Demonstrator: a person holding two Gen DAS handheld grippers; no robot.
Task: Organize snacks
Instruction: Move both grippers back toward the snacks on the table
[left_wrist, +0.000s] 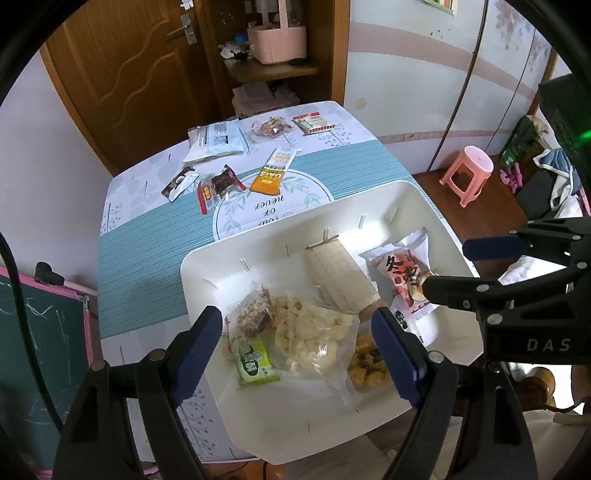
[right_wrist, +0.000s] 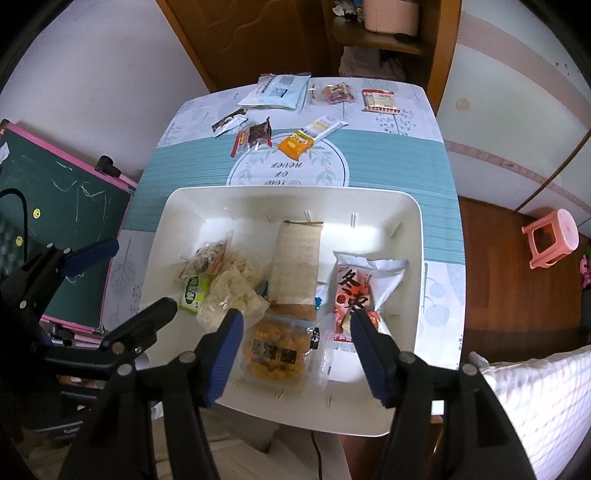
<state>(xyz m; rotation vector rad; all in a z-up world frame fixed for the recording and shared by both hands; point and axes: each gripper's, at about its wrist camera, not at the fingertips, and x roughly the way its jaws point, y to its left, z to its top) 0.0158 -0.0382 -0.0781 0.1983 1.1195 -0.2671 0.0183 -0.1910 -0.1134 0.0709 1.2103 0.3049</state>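
A white tray (left_wrist: 369, 199) (right_wrist: 177, 206) sits at the table's near edge and holds several snack packs: a green packet (left_wrist: 255, 364), a clear bag of pale crackers (left_wrist: 314, 332), a beige wrapped bar (right_wrist: 297, 264), a yellow snack pack (right_wrist: 275, 356) and a red-and-white packet (right_wrist: 354, 291). My left gripper (left_wrist: 297, 345) is open and empty above the crackers. My right gripper (right_wrist: 295, 350) is open and empty above the yellow pack. Several loose snacks lie on the far table, among them an orange oats pack (left_wrist: 271, 173) (right_wrist: 295, 144).
Farther back lie a dark chocolate packet (left_wrist: 221, 182), a small brown-white sachet (left_wrist: 177, 182), a blue-white bag (left_wrist: 216, 140), a round candy pack (left_wrist: 271, 127) and a red-edged pack (left_wrist: 314, 123). A chalkboard (right_wrist: 55, 206) leans left of the table; a pink stool (right_wrist: 550, 236) stands right.
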